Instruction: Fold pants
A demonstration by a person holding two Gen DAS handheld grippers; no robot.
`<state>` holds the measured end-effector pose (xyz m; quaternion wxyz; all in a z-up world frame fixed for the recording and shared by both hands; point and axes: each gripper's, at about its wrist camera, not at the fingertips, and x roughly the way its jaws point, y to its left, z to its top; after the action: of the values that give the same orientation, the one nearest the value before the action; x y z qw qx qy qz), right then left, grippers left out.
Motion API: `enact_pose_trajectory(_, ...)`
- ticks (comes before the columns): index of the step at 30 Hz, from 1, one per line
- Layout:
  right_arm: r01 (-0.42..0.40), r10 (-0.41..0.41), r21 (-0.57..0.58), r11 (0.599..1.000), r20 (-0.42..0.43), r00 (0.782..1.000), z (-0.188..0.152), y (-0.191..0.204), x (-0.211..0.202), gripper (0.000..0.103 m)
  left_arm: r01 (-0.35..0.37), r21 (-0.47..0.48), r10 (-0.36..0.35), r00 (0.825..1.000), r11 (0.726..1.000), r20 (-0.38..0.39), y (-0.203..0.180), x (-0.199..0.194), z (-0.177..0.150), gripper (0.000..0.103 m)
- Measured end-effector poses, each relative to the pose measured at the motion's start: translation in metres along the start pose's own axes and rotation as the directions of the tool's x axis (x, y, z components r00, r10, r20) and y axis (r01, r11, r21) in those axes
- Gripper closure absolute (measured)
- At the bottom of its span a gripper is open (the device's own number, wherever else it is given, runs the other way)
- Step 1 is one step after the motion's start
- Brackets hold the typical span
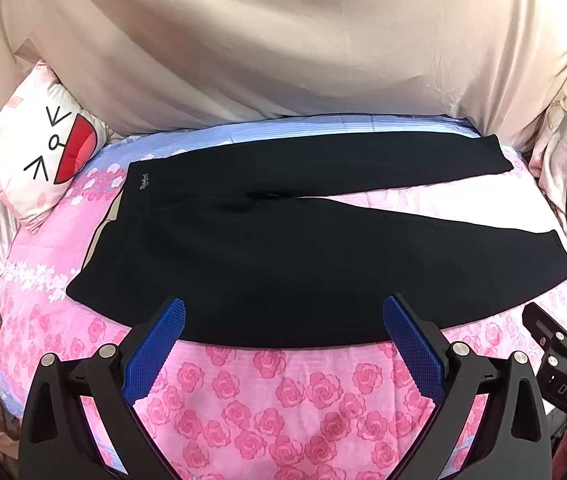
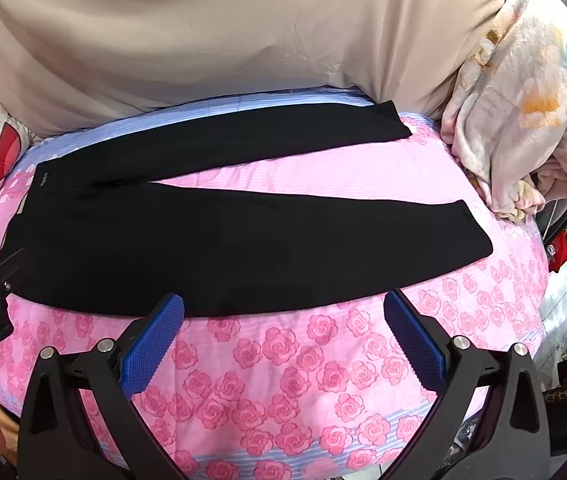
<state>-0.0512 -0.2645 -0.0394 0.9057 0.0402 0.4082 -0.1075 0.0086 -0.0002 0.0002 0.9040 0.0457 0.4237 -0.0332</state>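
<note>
Both grippers, left gripper (image 1: 283,328) and right gripper (image 2: 283,326), hover spread wide and empty near the black pants (image 1: 283,248), which lie flat, legs splayed, on the rose-print bedspread (image 1: 283,400). Soft, light, floppy fabric, likely; pinch waistband corner and near cuff. Cartoon pillow (image 1: 31,152) sits beyond.

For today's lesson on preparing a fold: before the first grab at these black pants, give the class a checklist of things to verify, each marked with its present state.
1. Pants lie flat and spread on the bedsheet: ok.
2. Legs apart, far leg and near leg forming a V: ok.
3. Left tongs open and holding nothing: ok.
4. Right tongs open and holding nothing: ok.
5. Nothing lying on the pants: ok.
6. Pillow and bundled blanket clear of the fabric: ok, though the blanket sits close to the cuffs.
</note>
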Motion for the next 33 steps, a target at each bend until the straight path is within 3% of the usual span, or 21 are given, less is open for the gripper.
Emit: enact_pose_trajectory(33,-0.013,0.013,-0.027,1.0,0.021,1.0,0.013,0.016,-0.001,0.005,-0.003,-0.004,0.003,1.0,1.0,0.016,0.002,0.001,0.005,0.005)
